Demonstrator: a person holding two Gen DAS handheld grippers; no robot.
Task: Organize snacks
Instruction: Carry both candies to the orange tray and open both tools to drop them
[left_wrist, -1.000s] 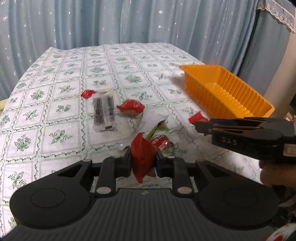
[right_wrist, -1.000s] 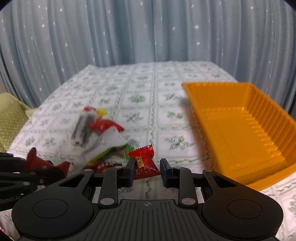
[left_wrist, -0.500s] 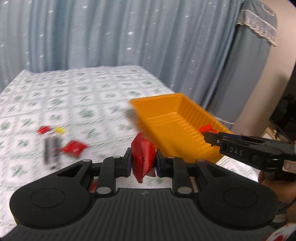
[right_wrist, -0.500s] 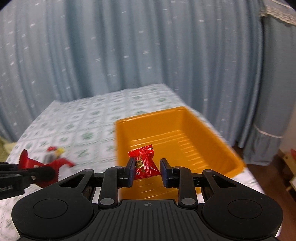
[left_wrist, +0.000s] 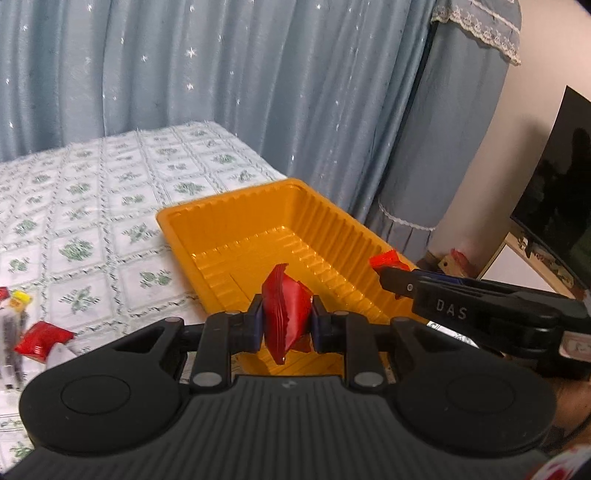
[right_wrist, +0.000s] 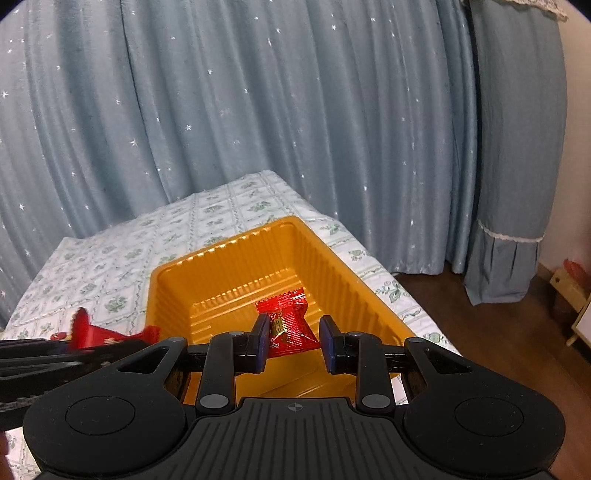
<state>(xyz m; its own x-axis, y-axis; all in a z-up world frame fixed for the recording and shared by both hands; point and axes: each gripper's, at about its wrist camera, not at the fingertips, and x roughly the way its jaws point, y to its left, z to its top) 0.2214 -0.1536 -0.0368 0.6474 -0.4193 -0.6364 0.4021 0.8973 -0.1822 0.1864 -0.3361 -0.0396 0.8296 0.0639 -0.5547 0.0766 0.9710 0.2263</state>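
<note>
Blue curtains (right_wrist: 258, 110) hang behind the surface (left_wrist: 92, 206) with its flowery cloth. On it sits an orange tray (left_wrist: 325, 221). Above the tray, the left gripper (left_wrist: 287, 325) squeezes a red snack pack (left_wrist: 286, 314). The right gripper (right_wrist: 293, 341) pinches a red candy (right_wrist: 288, 325) there too.

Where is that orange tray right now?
The orange tray sits on the right side of the flowered tablecloth, near its curtain-side corner, directly below both grippers' held red snack packets.
</note>
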